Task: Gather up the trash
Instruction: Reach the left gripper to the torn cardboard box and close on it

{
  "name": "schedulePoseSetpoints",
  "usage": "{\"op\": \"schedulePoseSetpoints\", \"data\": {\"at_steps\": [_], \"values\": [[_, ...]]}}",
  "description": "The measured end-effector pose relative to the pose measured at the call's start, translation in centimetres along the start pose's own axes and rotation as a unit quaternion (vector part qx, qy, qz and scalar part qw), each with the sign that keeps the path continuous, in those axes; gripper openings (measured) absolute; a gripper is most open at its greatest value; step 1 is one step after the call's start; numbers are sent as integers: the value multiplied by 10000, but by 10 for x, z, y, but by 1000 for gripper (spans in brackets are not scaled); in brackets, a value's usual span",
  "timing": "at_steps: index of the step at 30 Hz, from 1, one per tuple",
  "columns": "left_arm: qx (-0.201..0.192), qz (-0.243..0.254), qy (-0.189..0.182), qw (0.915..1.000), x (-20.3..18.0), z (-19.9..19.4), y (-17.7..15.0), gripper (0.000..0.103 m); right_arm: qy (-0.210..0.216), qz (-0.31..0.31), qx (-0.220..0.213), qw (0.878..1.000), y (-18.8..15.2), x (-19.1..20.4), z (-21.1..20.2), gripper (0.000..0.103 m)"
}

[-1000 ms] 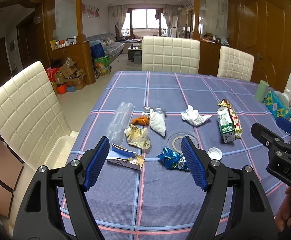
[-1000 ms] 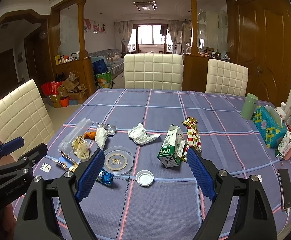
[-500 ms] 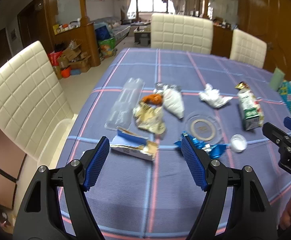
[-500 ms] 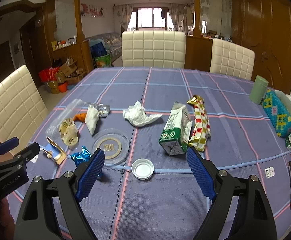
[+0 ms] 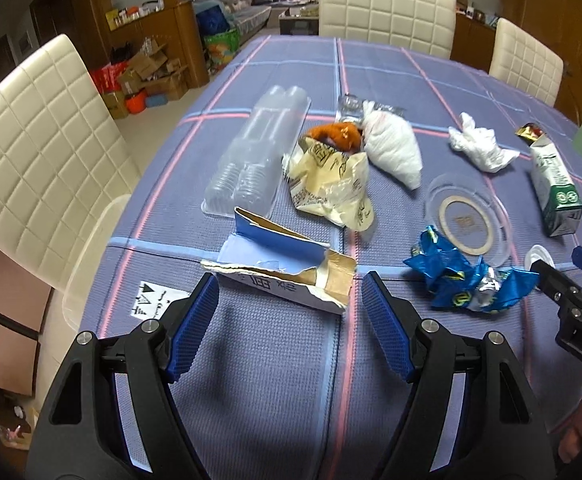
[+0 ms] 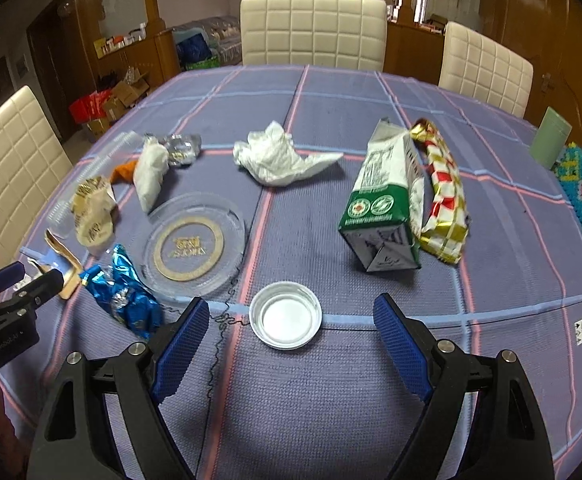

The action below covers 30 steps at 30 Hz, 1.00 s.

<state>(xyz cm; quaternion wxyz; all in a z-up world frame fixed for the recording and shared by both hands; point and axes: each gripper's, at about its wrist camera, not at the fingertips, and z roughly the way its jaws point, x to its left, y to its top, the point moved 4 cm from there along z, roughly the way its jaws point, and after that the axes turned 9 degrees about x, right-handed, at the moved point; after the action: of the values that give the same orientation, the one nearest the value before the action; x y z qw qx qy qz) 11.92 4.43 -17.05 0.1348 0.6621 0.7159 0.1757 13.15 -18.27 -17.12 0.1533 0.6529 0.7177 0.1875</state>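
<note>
While only my right view shows the checked wrapper (image 6: 445, 196), both tongs, left (image 5: 289, 316) and right (image 6: 291, 338), tilt down, spread, pinching nothing.

- Along the near edge of the table (image 6: 331, 420) we see bare cloth below both sets of open jaws.
- Toward the left edge, the torn box (image 5: 279, 272), clear tray (image 5: 255, 160) and blue wrapper (image 5: 467, 280) crowd together, leaving only narrow gaps.
- We find open cloth between the white lid (image 6: 286, 315) and the milk carton (image 6: 383, 204).
- The far edge is bare up to the chairs (image 6: 313, 32).
</note>
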Motion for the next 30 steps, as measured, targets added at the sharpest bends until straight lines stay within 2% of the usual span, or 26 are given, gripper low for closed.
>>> {"op": "schedulePoseSetpoints", "data": {"at_steps": [11, 19, 24, 30], "values": [[165, -43, 22, 9999, 2, 18, 5, 74, -81, 8, 205, 9998, 2, -3, 19, 82], [184, -98, -43, 9998, 4, 24, 9, 73, -90, -42, 140, 9999, 4, -1, 19, 82], [151, -107, -107, 9998, 4, 24, 9, 67, -15, -34, 97, 9999, 4, 0, 21, 82], [106, -60, -172, 9998, 2, 24, 11, 53, 45, -68, 52, 10000, 5, 2, 21, 81]]}}
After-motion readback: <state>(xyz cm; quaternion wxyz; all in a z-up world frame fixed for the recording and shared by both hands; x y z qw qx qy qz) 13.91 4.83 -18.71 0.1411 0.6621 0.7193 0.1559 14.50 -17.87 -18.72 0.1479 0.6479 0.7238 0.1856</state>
